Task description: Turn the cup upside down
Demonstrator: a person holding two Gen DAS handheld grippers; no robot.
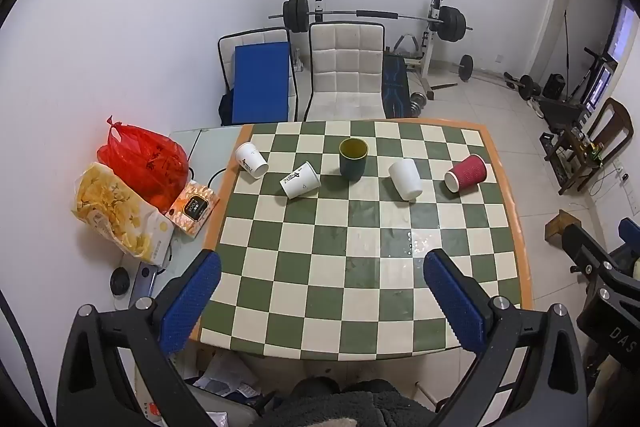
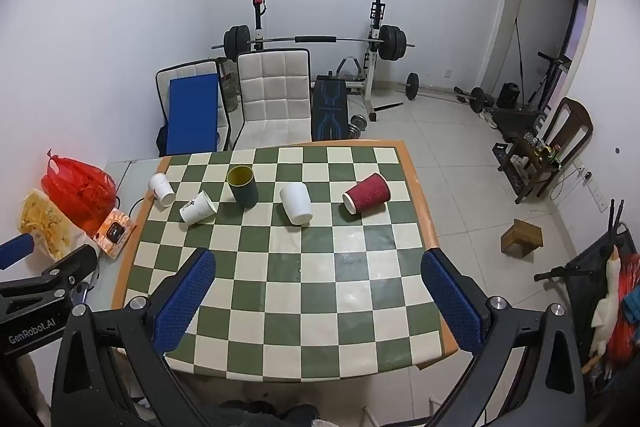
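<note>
Both grippers wide apart, five cups along the far side of the table.

We hold the left gripper and right gripper spread wide above the near edge of the checkered table, gripping nothing. Toward the far edge, the dark green cup stands upright, mouth up; two printed white cups lie tipped toward the far left corner, and a plain white cup and red ribbed cup toward the right.

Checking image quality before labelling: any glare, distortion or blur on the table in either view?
Left wrist view: glare patch on the checkered table near its right side; fisheye bends the table edges. Right wrist view: fainter sheen on the table; dark green cup stays sharp; corners vignetted black in both.
</note>
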